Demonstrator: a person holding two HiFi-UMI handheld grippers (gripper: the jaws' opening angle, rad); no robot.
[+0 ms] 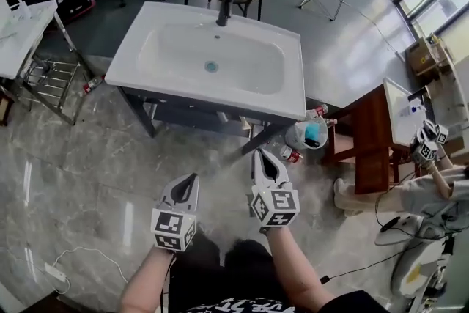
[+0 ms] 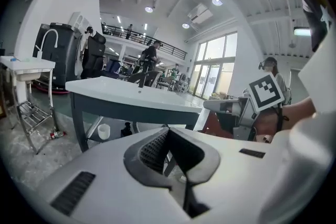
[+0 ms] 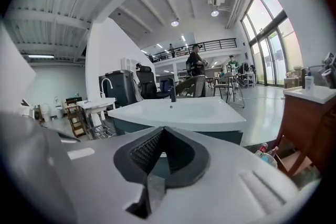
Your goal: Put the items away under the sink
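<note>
Holding both claws nearest us, we have the left gripper point(image 1: 193, 179) and right gripper point(image 1: 261, 155) clenched on nothing. Just past the right gripper, on the floor, sit a red-capped bottle point(image 1: 292, 155), a clear tub point(image 1: 308, 134) and a second bottle point(image 1: 316, 112). These lie to the far right of both claws, so our right hand is nearer. Beyond and to the left stands the sink point(image 1: 289, 70), the space beneath it in shadow.
</note>
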